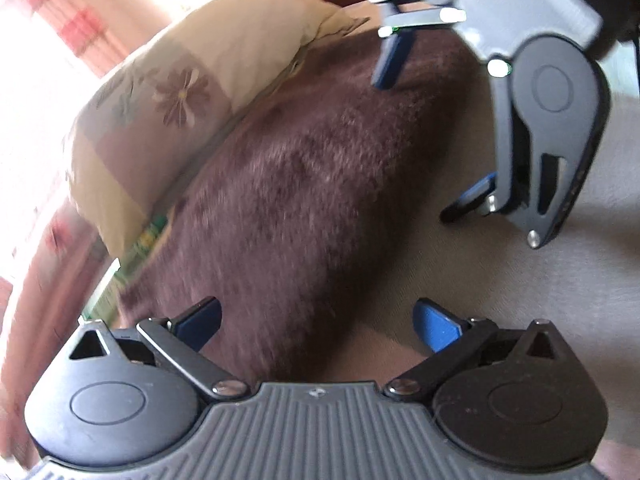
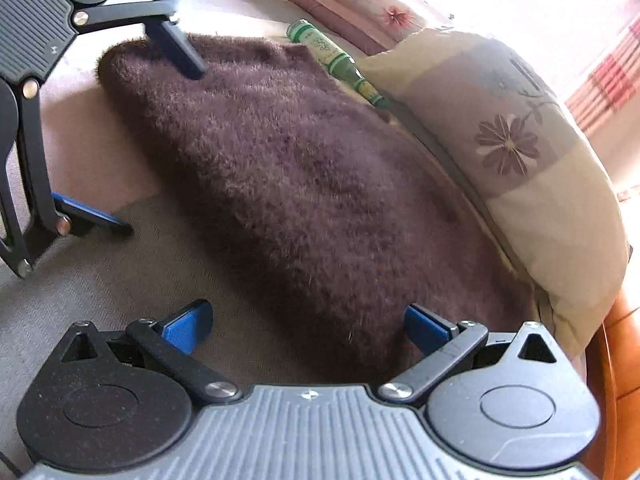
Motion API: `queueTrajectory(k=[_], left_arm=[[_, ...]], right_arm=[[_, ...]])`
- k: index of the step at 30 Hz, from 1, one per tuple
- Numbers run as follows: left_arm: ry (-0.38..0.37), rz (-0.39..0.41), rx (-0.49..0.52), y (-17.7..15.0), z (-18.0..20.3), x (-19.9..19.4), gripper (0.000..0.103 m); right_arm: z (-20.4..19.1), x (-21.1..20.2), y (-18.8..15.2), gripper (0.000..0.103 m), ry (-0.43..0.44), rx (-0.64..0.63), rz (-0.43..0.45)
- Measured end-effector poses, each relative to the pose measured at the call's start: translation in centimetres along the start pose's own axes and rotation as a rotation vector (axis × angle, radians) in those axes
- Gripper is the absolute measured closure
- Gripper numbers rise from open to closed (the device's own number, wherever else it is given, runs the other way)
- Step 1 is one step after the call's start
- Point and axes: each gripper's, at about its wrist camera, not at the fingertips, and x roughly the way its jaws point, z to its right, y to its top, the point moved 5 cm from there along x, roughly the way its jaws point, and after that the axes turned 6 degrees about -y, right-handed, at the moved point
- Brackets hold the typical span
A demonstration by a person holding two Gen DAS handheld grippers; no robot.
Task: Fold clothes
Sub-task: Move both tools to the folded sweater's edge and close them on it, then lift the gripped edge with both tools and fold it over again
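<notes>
A fuzzy dark-brown sweater (image 1: 304,184) (image 2: 304,184) lies folded flat on a beige sheet (image 1: 540,300) (image 2: 100,272). My left gripper (image 1: 318,324) stands open at one end of it, one blue finger over the knit and the other over the sheet; the right wrist view shows this gripper (image 2: 136,134) at the far end. My right gripper (image 2: 308,326) is open at the opposite end, straddling the sweater's edge, and appears as the open right gripper (image 1: 430,132) in the left wrist view. Neither holds any cloth.
A cream and mauve pillow (image 1: 160,92) (image 2: 512,140) with a flower print lies along the sweater's long side. A green bottle (image 2: 340,60) (image 1: 148,240) rests between pillow and sweater. Orange-brown wooden furniture (image 2: 616,380) borders the bed. Bare sheet lies on the other side.
</notes>
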Motion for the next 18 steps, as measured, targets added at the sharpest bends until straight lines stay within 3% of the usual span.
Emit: queueTrajectory(k=[4,7,12,15,18], left_arm=[[0.106,-0.022,0.139,0.5,-0.3,1.2,0.000],[0.182,-0.060,0.241,-1.0,-1.2,1.8,0.000],[0.231,-0.093,0.244,-3.7,-2.7,0.9,0.000],[0.252,-0.098,0.301,-3.3,-2.0,0.7,0.002],[0.281,-0.089,0.420,-2.3,-0.4,1.0,0.007]], right_arm=[[1.0,1.2,0.2,0.000,-0.053,-0.053,-0.003],[2.6,1.9,-1.0,0.000,-0.086,-0.076,-0.031],[5.8,2.0,-4.3,0.000,-0.160,-0.102,-0.090],[5.7,1.9,-5.0,0.000,-0.205,-0.174,-0.083],[3.7,2.1,-4.4,0.000,-0.284,-0.346,-0.052]])
